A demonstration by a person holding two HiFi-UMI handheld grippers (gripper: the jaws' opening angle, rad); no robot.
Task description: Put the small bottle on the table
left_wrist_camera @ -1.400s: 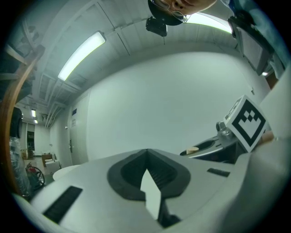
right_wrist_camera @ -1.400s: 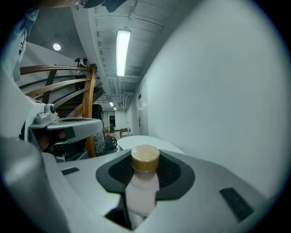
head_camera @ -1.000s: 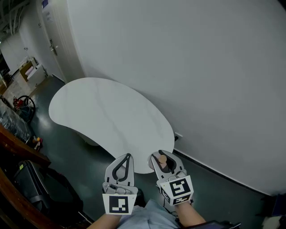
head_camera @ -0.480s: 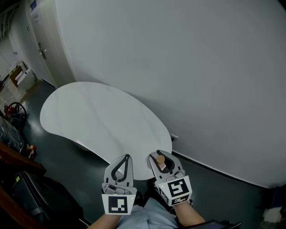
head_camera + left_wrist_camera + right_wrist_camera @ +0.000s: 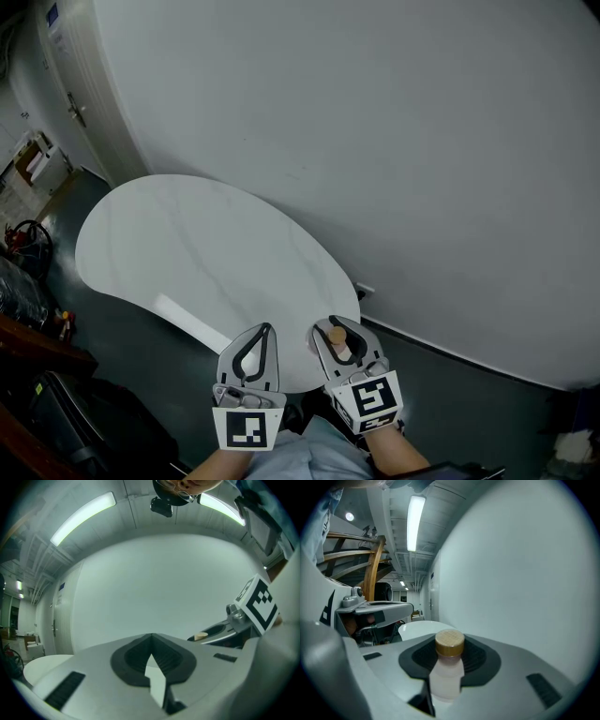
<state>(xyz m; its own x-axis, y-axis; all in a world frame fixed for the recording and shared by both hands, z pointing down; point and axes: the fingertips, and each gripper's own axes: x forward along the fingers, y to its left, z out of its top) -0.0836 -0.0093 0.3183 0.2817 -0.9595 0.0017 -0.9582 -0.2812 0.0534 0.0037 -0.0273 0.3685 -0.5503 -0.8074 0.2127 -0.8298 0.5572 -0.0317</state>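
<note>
Pale grey on both sets of jaws, left gripper (image 5: 268,328) and right gripper (image 5: 337,326) alike, with black ribbed pads (image 5: 131,660) inside. Black-and-white square markers on each cube (image 5: 247,428), white borders round them. Milky, faintly pink white for the small bottle (image 5: 446,679), tan wood grain on its cap (image 5: 450,643). White with thin grey veins, marble-like, across the table (image 5: 187,253). Plain off-white on the wall (image 5: 394,141). Dark grey-green on the floor (image 5: 469,394). Light blue on the sleeve (image 5: 300,455). Warm brown on the wooden rail (image 5: 372,564).
</note>
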